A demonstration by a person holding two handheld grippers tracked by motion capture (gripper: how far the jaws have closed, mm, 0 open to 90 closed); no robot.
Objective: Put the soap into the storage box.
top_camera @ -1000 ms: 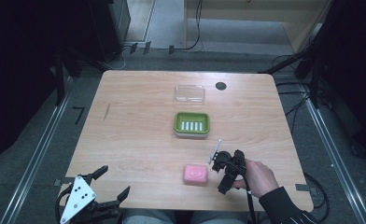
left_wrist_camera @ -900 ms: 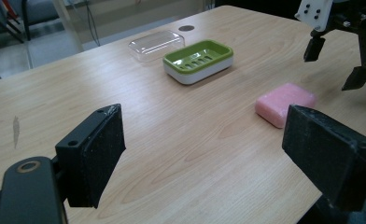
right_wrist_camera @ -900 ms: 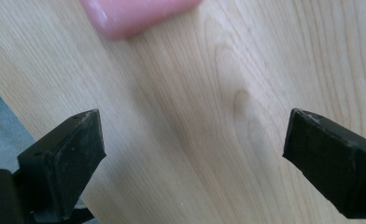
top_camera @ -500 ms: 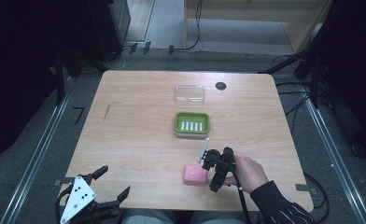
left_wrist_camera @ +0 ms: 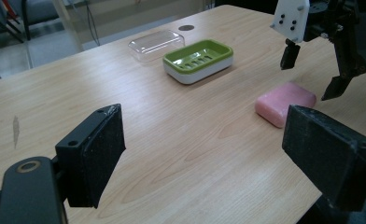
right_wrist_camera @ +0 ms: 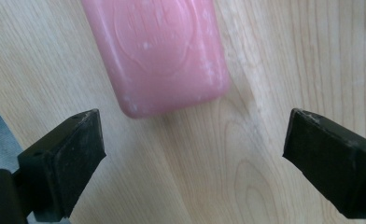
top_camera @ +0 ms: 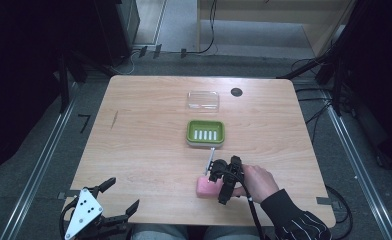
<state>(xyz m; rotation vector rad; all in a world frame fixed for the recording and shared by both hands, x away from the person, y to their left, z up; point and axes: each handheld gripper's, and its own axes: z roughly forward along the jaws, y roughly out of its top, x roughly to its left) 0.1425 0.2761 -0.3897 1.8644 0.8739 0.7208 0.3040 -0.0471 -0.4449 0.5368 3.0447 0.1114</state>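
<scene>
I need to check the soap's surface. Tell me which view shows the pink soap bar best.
The right gripper view: the pink soap bar is close up, its embossed top and white specks visible, though its far end is cut off. The left gripper view shows the whole bar smaller, obliquely. In the high view it is small beside the right gripper.

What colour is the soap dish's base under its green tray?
White, below the green tray of the soap dish; clearest in the left gripper view.

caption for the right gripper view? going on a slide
Right gripper, jaws open, poised just above a pink soap bar lying on the wooden table.
</scene>
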